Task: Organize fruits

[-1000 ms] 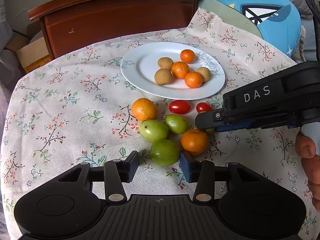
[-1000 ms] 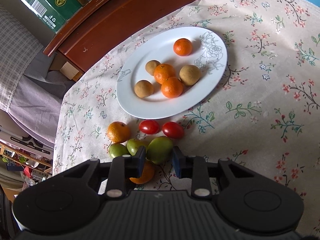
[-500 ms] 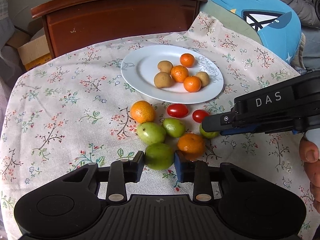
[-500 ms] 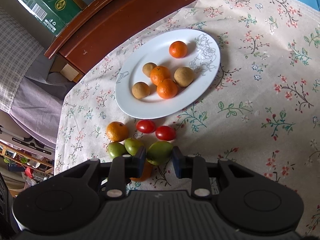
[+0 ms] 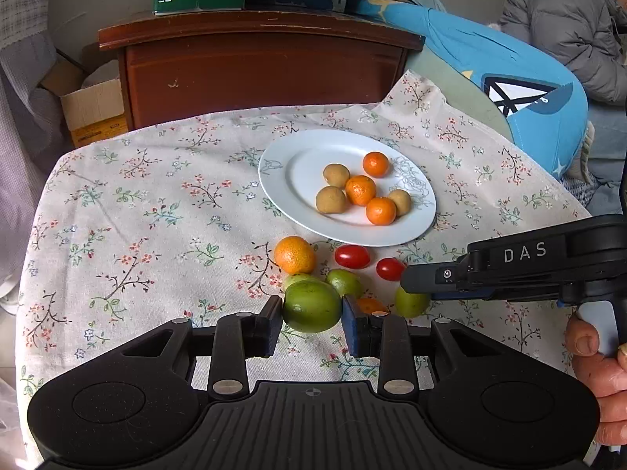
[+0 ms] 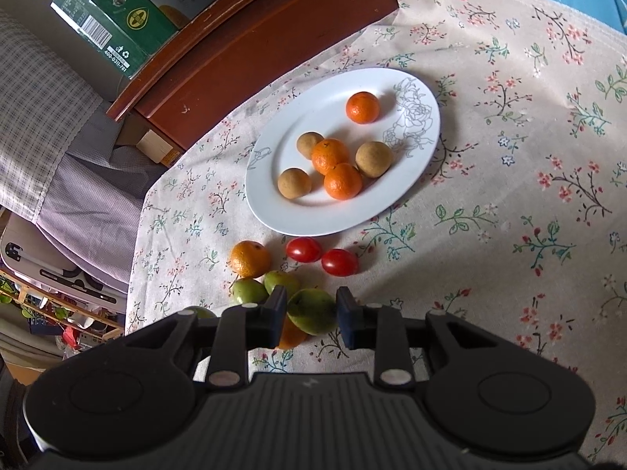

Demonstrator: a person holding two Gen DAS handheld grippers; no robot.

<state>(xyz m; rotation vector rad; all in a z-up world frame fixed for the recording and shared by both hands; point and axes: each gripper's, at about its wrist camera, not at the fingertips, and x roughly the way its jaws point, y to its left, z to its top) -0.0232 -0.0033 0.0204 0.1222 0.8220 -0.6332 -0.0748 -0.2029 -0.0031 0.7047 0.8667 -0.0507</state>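
Note:
My left gripper [image 5: 312, 319] is shut on a green fruit [image 5: 311, 305] and holds it above the cloth. My right gripper [image 6: 309, 315] is shut on another green fruit [image 6: 312, 310], also seen in the left wrist view [image 5: 409, 302]. A white plate [image 5: 298, 168] holds three small oranges and three brown fruits. On the cloth by the plate lie an orange [image 5: 294, 254], two red tomatoes [image 5: 352, 256], two green fruits [image 5: 345, 282] and a second orange [image 5: 370, 305], partly hidden.
A floral cloth [image 5: 156, 211] covers the table. A brown wooden cabinet [image 5: 258, 66] with boxes on top stands behind it. A blue cushion [image 5: 509, 90] lies at the back right. The table edge drops off at the left.
My left gripper closed on the green fruit and lifted it up and back. My right gripper rose slightly with its green fruit held.

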